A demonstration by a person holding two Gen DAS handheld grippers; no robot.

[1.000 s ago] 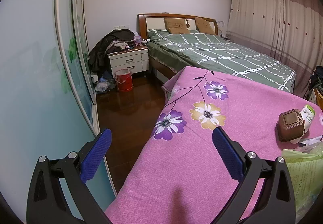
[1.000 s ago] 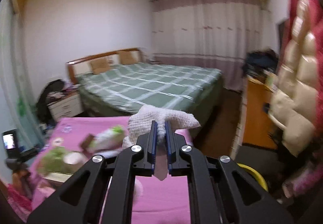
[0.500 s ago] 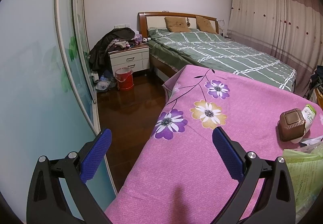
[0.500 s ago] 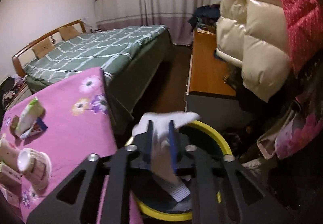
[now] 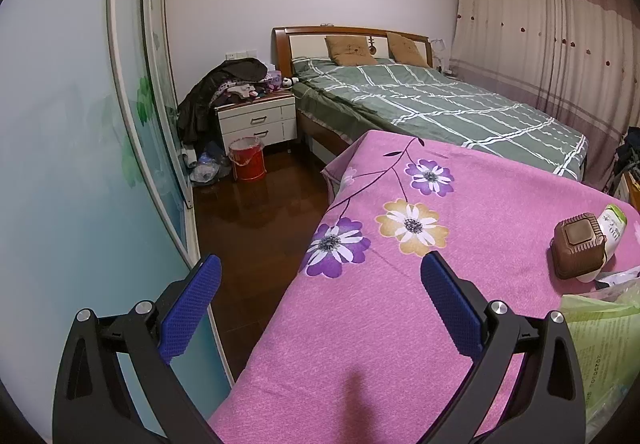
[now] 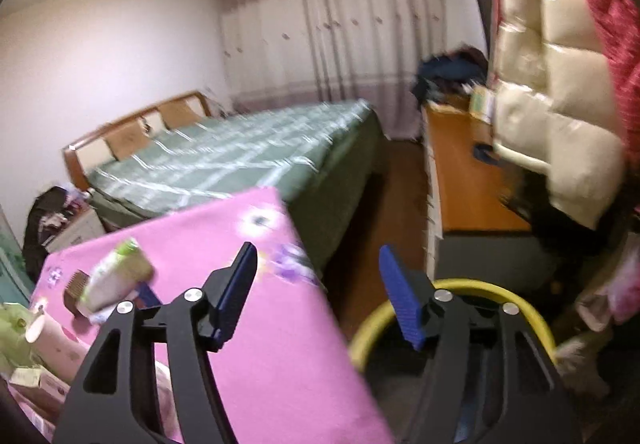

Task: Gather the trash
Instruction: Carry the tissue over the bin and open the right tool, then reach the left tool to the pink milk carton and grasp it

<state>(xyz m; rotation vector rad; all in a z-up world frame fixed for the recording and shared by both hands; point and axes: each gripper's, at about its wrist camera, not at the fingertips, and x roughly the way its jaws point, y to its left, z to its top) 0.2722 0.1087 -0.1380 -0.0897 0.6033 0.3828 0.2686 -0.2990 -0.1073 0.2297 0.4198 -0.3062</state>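
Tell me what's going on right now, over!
Both grippers, left and right, open, empty. Right above yellow bin. Trash on pink cloth: brown box, bottle. Path clear.

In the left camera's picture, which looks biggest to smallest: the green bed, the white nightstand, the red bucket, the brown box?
1. Green bed
2. White nightstand
3-4. Red bucket and brown box look alike; the box sits nearer the camera, so unranked.

Green checked bed (image 5: 440, 104), white nightstand (image 5: 256, 120), red bucket (image 5: 247, 163).
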